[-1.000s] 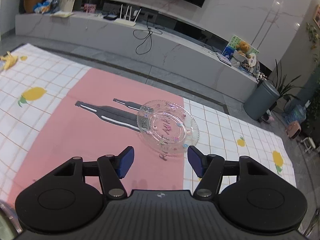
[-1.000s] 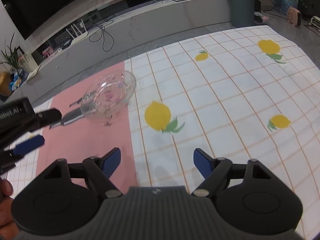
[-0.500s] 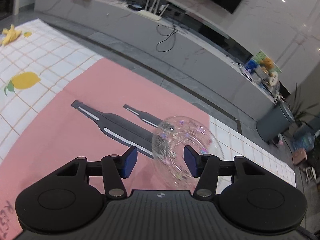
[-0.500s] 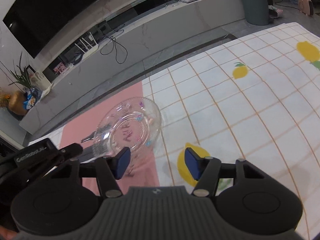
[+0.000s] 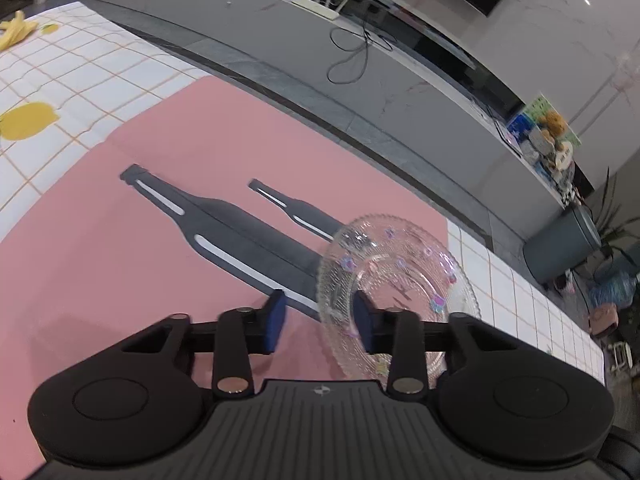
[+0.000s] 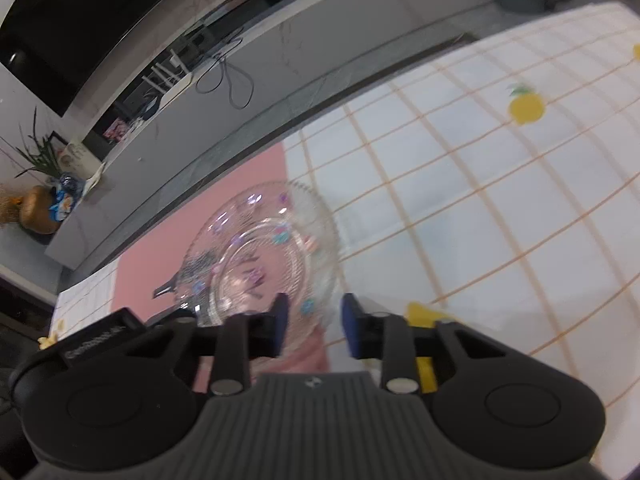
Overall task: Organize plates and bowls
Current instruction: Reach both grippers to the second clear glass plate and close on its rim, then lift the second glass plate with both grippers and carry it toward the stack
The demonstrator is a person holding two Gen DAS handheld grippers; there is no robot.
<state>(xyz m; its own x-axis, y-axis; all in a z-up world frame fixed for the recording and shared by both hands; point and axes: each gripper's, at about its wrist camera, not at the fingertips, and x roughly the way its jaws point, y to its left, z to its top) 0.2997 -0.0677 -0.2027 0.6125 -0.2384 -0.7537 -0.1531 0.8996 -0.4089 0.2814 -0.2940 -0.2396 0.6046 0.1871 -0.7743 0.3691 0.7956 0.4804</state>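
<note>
Both grippers have come in on the glass plate (image 5: 400, 272) since a second ago, jaws just closing. Plate: on pink mat (image 5: 100, 240), at its right edge beside checked cloth (image 6: 460, 200). Left gripper (image 5: 318, 322): astride the plate's left rim, pads apart from it. Right gripper (image 6: 313, 326): astride the near right rim, likewise unclamped.

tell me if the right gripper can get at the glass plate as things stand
Probably yes. The right gripper has just been closing, its jaws straddling the near rim of the glass plate; nothing stands between them, though the left gripper straddles the opposite rim.
</note>
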